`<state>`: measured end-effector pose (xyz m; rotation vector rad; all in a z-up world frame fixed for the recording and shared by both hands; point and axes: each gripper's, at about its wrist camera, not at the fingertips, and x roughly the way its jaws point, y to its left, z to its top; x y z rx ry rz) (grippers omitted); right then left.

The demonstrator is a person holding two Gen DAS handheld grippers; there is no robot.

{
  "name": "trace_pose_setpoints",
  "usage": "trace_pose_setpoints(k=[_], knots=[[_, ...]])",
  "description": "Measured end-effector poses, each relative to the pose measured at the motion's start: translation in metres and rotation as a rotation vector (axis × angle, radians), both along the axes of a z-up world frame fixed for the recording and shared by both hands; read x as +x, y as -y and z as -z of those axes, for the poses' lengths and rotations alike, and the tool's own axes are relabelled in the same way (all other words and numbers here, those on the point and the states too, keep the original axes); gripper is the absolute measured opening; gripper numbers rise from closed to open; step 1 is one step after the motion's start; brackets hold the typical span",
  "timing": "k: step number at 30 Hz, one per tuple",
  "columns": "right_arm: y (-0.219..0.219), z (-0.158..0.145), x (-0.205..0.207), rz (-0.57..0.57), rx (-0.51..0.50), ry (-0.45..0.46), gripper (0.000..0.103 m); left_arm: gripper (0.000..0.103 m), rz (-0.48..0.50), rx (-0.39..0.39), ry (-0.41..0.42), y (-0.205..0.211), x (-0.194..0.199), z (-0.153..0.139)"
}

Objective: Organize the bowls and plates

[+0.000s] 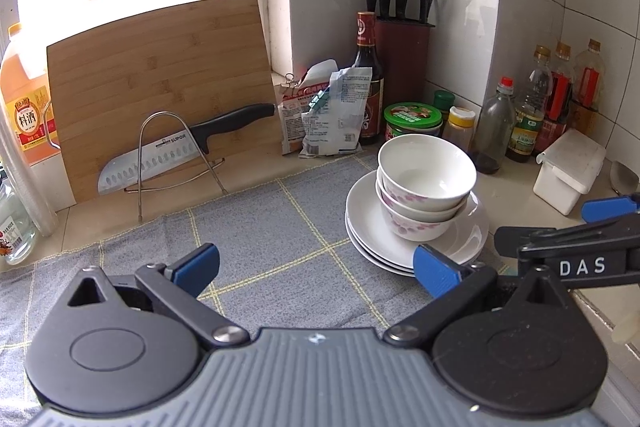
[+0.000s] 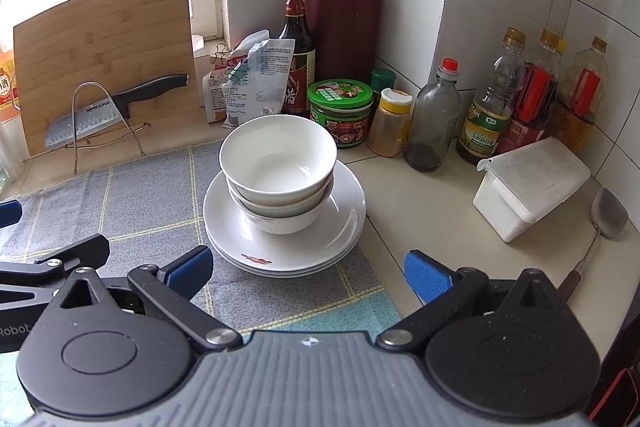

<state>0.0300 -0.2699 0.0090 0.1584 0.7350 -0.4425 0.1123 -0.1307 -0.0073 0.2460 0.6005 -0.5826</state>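
Bowl stack (image 2: 278,167) on plates (image 2: 284,227) ahead of right tool (image 2: 308,273); both tools spread wide, empty; left tool (image 1: 316,269) alongside.

You are holding the right gripper (image 2: 308,273) with its jaws spread wide and empty, just short of the stacked plates (image 2: 280,247). Three nested bowls (image 2: 278,171) are sitting on those plates, which are resting at the right edge of the grey checked cloth (image 2: 132,203). A white lidded box (image 2: 528,187) is lying near the counter's back right corner.
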Motion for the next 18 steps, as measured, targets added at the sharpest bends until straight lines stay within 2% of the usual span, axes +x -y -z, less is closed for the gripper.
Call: trace_pose_setpoints(k=[18], knots=[[-0.0006,-0.0025,0.0006,0.002,-0.009,-0.001,0.103,0.102,0.000,-0.001,0.001,-0.0015,-0.0002,-0.0012]])
